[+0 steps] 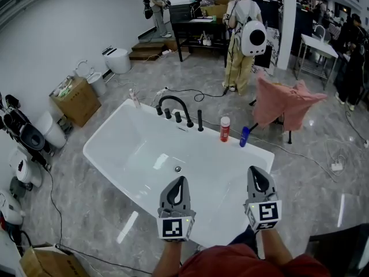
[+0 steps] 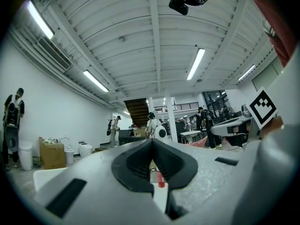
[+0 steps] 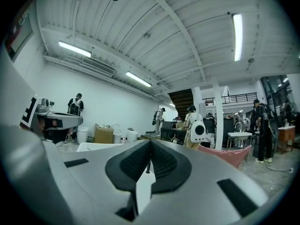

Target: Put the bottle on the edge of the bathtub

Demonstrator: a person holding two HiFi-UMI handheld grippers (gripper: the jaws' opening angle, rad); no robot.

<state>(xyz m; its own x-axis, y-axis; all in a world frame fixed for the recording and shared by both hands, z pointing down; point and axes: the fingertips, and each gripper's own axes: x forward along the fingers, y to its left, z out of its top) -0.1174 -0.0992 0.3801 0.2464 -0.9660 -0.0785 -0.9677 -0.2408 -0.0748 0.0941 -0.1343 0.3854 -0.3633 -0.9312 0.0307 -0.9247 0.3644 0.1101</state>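
A red bottle with a white cap (image 1: 225,128) stands upright on the far rim of the white bathtub (image 1: 115,154), right of the black faucet (image 1: 174,105). A blue bottle (image 1: 245,136) stands just to its right on the same rim. My left gripper (image 1: 180,180) hovers over the tub's near side, shut and empty. My right gripper (image 1: 256,172) hangs over the near right corner, also shut with nothing held. In the left gripper view the red bottle (image 2: 161,179) shows low down, beneath the meeting tips of the left gripper (image 2: 151,143). In the right gripper view the right gripper (image 3: 150,142) has its jaws together.
A pink cloth (image 1: 285,103) drapes over a stand beyond the tub's right end. A person with a white backpack (image 1: 243,39) stands behind it near a black table (image 1: 199,27). A cardboard box (image 1: 78,100) and toilets (image 1: 118,59) line the left wall. Cables cross the floor.
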